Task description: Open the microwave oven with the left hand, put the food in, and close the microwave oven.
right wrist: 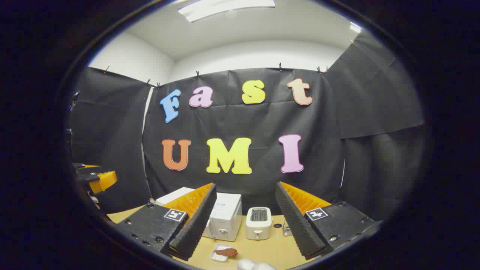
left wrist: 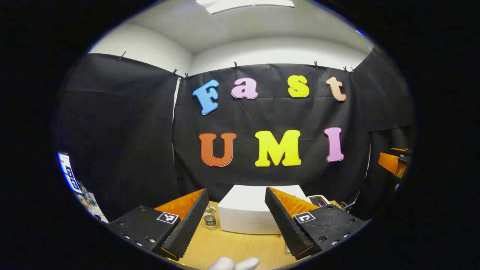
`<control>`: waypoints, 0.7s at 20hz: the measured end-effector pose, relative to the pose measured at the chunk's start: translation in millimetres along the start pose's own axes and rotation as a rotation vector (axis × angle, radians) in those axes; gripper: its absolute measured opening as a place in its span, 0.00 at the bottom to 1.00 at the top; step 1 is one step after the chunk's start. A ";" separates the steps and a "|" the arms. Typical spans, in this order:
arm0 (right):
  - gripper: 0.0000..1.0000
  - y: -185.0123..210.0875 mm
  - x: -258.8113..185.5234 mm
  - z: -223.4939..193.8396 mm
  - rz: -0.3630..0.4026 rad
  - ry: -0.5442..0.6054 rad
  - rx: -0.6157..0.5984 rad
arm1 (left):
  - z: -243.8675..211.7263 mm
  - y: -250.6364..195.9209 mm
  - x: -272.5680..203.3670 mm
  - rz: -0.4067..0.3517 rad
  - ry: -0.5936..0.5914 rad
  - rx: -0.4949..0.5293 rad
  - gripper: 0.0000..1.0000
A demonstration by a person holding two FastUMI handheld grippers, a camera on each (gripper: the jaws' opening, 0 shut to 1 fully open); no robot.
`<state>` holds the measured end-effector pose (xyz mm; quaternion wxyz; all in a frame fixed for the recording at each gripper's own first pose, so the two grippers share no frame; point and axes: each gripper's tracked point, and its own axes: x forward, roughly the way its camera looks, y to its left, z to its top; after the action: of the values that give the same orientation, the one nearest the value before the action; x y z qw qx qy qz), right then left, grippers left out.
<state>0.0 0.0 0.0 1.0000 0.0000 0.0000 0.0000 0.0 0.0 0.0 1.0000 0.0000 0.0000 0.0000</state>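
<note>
1. Microwave oven [right wrist: 225, 219]: white box, far half of the counter [right wrist: 270, 251], door shut. Stood left of centre in the right gripper view, front and dial facing the near edge, presumably so the left hand could get at the door.

2. Food [right wrist: 226, 252]: brownish piece on a small white tray [right wrist: 216, 254], on the counter just in front of the microwave's right corner, apart from it. Prob. staged near so the trip inside would be short.

3. Toaster [right wrist: 258, 223]: white, just right of the microwave; not part of the job.

4. Left tongs [left wrist: 236, 221]: wide open, empty, held above the near counter, pointed at the microwave's top. Judged a ready pose before the door reach; nothing touched.

5. Right tongs [right wrist: 243, 221]: wide open, empty, aimed between microwave and toaster, well short of the food.

6. Small bottle [left wrist: 210, 221]: beside the microwave's left side, in the left gripper view. Incidental.

7. White glove tips [left wrist: 234, 263]: low edge of view; purpose unclear.

Status: task not begun, by my est.
</note>
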 end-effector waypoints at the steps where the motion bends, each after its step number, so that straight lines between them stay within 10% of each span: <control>1: 0.90 4.9 1.3 -2.6 -0.012 0.001 -0.002 | -6.3 -3.5 4.8 -0.031 0.009 0.013 0.96; 14: 1.00 35.8 12.8 -38.6 -0.126 0.047 -0.069 | -30.0 -1.6 58.1 -0.170 0.004 -0.007 0.96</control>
<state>12.8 35.8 -38.6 0.9972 -0.0343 0.0236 -0.0629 58.1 -1.6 -30.0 0.9964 -0.0036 0.0018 -0.0848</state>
